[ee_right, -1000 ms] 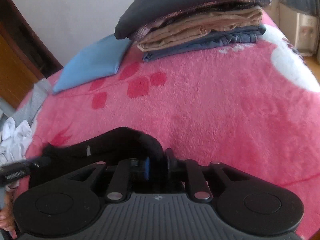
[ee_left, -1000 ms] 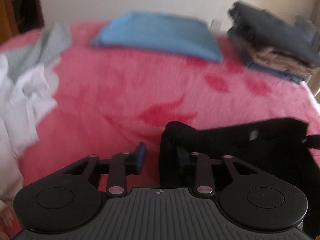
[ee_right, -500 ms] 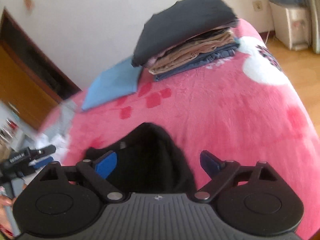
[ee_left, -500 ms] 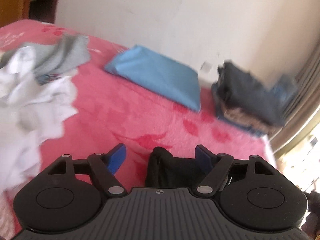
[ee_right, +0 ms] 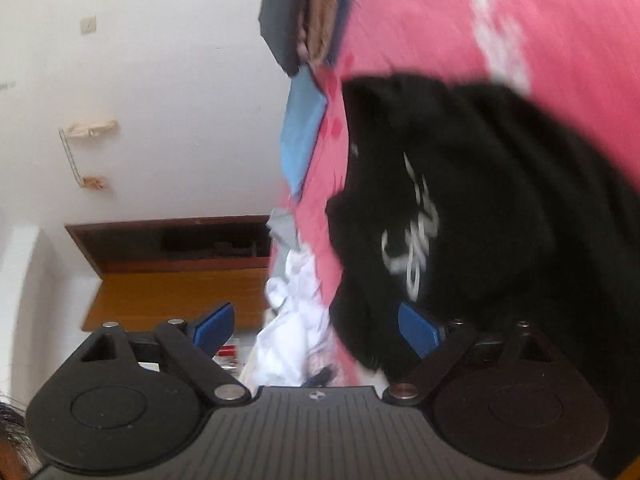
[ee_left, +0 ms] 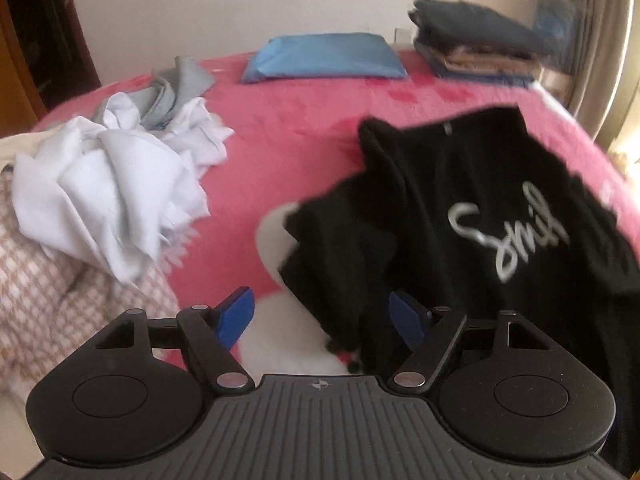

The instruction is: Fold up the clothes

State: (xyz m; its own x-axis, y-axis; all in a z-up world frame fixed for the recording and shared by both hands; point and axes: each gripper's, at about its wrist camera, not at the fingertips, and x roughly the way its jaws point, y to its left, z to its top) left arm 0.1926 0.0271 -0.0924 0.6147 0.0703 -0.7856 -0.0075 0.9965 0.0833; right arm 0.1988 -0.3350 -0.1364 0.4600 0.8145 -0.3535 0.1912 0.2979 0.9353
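The black shirt [ee_left: 460, 216] is found spread loosely, lettering up, on the pink bedspread [ee_left: 312, 128]. The left gripper [ee_left: 324, 316] and right gripper [ee_right: 316, 326] are both held wide apart, nothing clasped. Folded stack [ee_left: 476, 48] is noted beyond, white heap [ee_left: 116, 184] unfolded. Judged: shirt laid out for folding; an edge or sleeve is to be gripped.

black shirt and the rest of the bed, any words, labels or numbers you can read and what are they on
"Smil": silver script across the black shirt in the left wrist view; its right end is cut off or blurred, so the word may run on.
The same script in the right wrist view is too blurred to read.
The small tag at the shirt's neck is too small to read.
Nothing else carries readable text.
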